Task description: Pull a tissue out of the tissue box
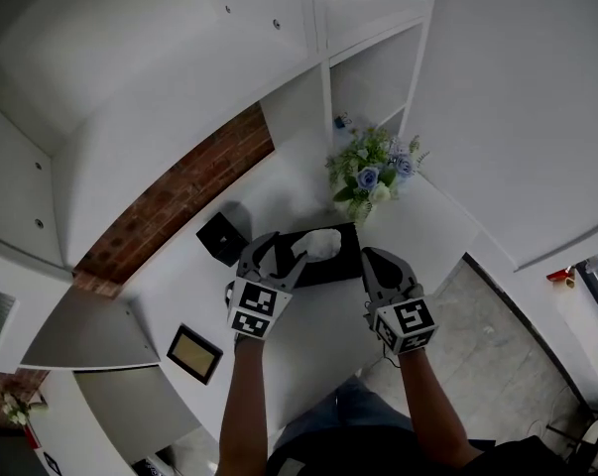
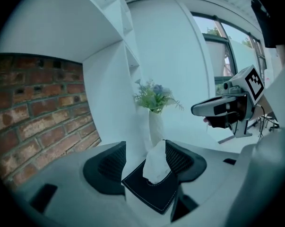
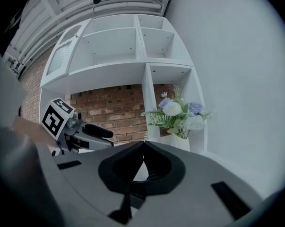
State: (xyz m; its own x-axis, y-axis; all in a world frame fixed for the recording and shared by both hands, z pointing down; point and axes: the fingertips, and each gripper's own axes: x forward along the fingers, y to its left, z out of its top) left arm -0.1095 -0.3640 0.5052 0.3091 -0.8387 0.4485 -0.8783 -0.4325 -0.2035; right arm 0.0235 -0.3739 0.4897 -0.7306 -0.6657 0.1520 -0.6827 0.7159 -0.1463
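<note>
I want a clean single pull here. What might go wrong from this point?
The left gripper has its jaws apart around the tissue; closing on just the thin tip may tear it or slip.
The right gripper is shut and seems off the tissue box, so the box may lift with the pull.
The vase of flowers stands close behind the box and might get knocked.

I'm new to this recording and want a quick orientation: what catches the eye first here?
A white tissue stands up from the black tissue box on the white counter, between the open jaws of the left gripper. Behind the box stands a vase of blue and white flowers. The right gripper, jaws shut and empty, hovers beside the box.
</note>
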